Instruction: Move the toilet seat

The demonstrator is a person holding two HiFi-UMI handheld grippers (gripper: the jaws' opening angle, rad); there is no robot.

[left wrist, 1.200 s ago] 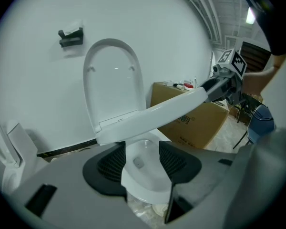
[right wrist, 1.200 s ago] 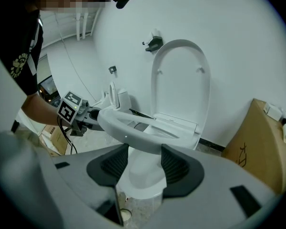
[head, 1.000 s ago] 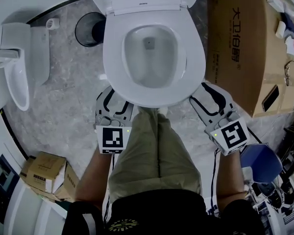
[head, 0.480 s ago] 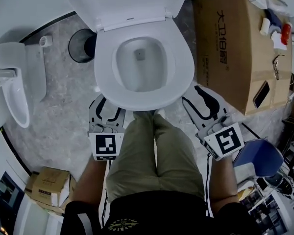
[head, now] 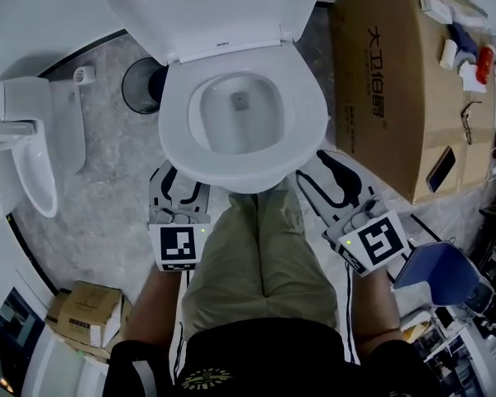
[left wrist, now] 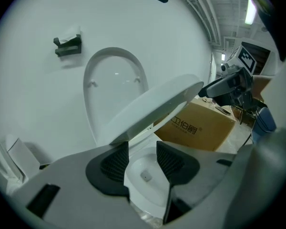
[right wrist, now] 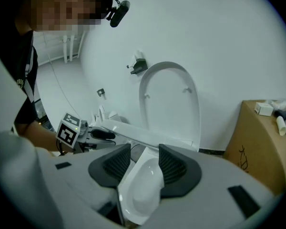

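Grey marbled floor [head: 107,197]; white curved wall [left wrist: 38,104] at the far side, small black holder [left wrist: 68,44] mounted on it; large cardboard box [head: 397,81] at right, small items on top; black bin [head: 140,89] far left; white ceramic fixture [head: 33,122] left; small carton [head: 87,308] near left; ceiling strip light [left wrist: 250,8] lit.

1. Straight ahead: toilet seat [head: 242,165] over bowl [head: 240,114], lid [head: 198,11] raised behind.
2. Right of toilet: cardboard box [head: 388,89], small items [head: 465,55] on its far end.
3. Left of lid: bin [head: 140,89] on floor; farther left, urinal [head: 29,151].
4. Near left: small carton [head: 78,300] on floor.
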